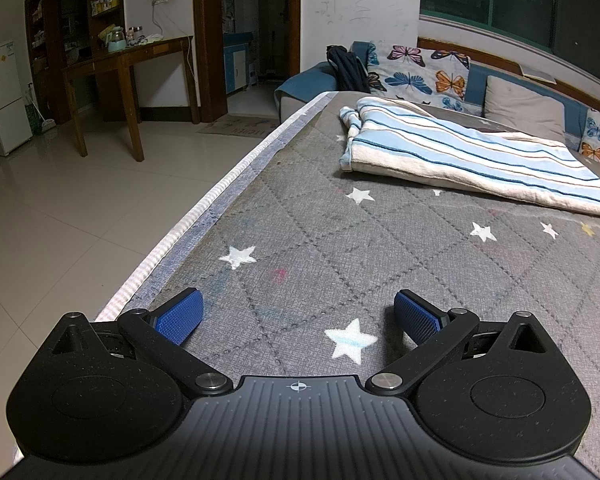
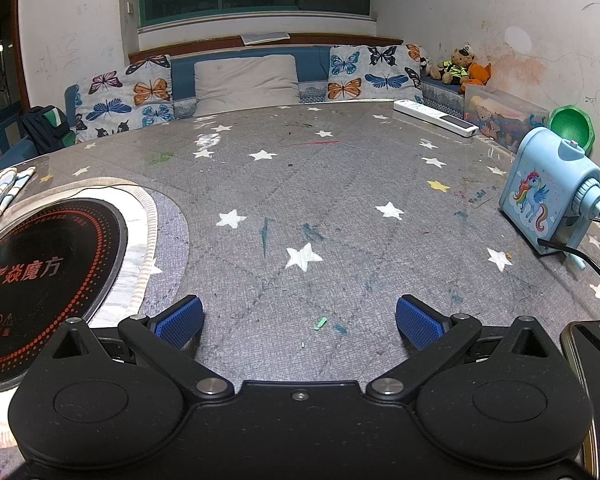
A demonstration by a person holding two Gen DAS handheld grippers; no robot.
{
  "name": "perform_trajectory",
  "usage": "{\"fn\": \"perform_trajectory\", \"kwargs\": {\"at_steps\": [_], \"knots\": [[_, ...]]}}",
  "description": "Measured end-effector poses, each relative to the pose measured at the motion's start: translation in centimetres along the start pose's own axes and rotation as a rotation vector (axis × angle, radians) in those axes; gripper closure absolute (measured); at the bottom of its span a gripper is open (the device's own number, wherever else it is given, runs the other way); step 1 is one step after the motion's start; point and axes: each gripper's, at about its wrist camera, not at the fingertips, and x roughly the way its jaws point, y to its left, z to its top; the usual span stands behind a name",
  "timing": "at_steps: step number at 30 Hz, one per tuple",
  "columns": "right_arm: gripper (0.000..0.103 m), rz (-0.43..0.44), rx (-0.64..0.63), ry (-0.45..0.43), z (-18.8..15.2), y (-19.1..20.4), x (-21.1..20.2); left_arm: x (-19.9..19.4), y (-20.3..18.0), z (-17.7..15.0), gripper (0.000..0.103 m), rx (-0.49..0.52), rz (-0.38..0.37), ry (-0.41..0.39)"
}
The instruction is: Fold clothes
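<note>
A striped white-and-blue cloth (image 1: 460, 156) lies folded flat on the grey star-patterned table cover (image 1: 320, 232), far ahead and to the right of my left gripper (image 1: 298, 314). That gripper is open, low over the table's near left edge, with nothing between its blue pads (image 1: 180, 316). In the right wrist view only a corner of the striped cloth (image 2: 0, 196) shows at the far left. My right gripper (image 2: 300, 320) is also open and empty, above the bare cover (image 2: 300, 200).
A round black induction hob (image 2: 40, 280) is set into the table at left of the right gripper. A blue unicorn pencil sharpener (image 2: 548, 196), a white power strip (image 2: 436, 118) and a phone (image 2: 596, 364) sit at the right. A sofa with butterfly cushions (image 2: 244, 80) lines the far side. Tiled floor (image 1: 80, 208) lies left.
</note>
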Motion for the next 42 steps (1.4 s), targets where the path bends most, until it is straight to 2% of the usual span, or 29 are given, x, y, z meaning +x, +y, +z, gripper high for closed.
{"fn": "perform_trajectory", "kwargs": {"at_steps": [42], "knots": [[0.0, 0.0, 0.0, 0.0, -0.05, 0.03, -0.04, -0.02, 0.05, -0.02, 0.0, 0.0, 0.0, 0.0]]}}
